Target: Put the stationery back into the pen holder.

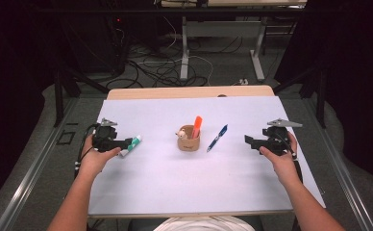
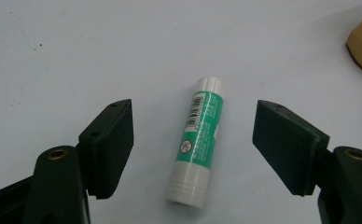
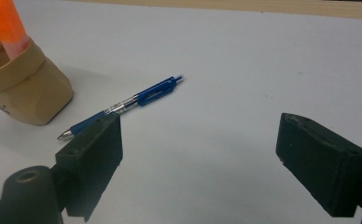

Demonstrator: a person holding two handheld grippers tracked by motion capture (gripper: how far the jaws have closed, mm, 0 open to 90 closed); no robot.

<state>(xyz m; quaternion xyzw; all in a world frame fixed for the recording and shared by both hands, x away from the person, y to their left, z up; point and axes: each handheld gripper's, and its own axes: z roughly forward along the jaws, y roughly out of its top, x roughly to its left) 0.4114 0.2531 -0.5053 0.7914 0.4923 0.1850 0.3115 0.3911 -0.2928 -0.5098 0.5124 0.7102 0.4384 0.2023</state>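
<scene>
On the white table (image 1: 151, 183), left gripper (image 2: 193, 140) jaws apart, straddling the untouched green glue stick (image 2: 199, 140); right gripper (image 3: 200, 154) jaws apart, near the blue pen (image 3: 137, 100)

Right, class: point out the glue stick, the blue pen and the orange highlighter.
glue stick (image 2: 199, 140), left gripper view, green label.
blue pen (image 3: 155, 90), right gripper view, clip.
orange highlighter (image 1: 196, 126), high view, body above the pouch.

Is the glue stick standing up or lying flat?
Lying flat: the glue stick rests on its side on the white table cover, cap on.
</scene>
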